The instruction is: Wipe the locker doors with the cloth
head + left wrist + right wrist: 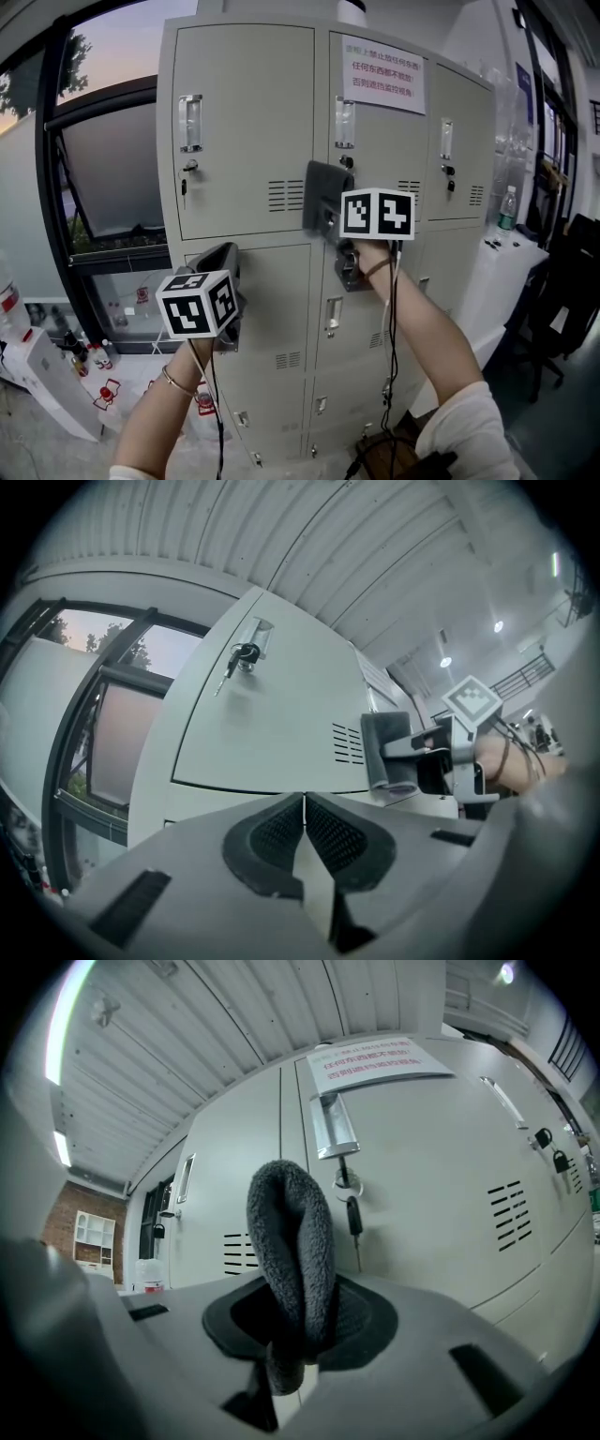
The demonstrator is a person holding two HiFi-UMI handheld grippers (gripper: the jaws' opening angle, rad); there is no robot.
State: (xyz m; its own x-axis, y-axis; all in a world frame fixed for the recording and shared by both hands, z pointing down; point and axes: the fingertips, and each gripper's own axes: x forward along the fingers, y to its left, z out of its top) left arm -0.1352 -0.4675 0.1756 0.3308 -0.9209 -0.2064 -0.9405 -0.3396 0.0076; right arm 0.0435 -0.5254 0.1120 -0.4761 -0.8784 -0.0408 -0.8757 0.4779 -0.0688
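The grey lockers [244, 141] fill the middle of the head view. My right gripper [330, 217] is shut on a folded dark grey cloth [317, 187], which is held up at the seam between the top-left and top-middle doors. In the right gripper view the cloth [291, 1251] sticks up from the jaws in front of a door with a key [352, 1215] and a paper notice [375, 1061]. Lower left, my left gripper [228, 253] is shut and holds nothing, near the second-row door. The left gripper view shows its closed pads [281, 834] and the cloth [384, 747] beyond.
A large window [103, 178] stands left of the lockers, with small bottles and boxes [80, 361] on the floor below it. A white counter [502, 258] with a bottle [507, 206] stands at the right, dark chairs [562, 300] beyond it. Cables hang from both grippers.
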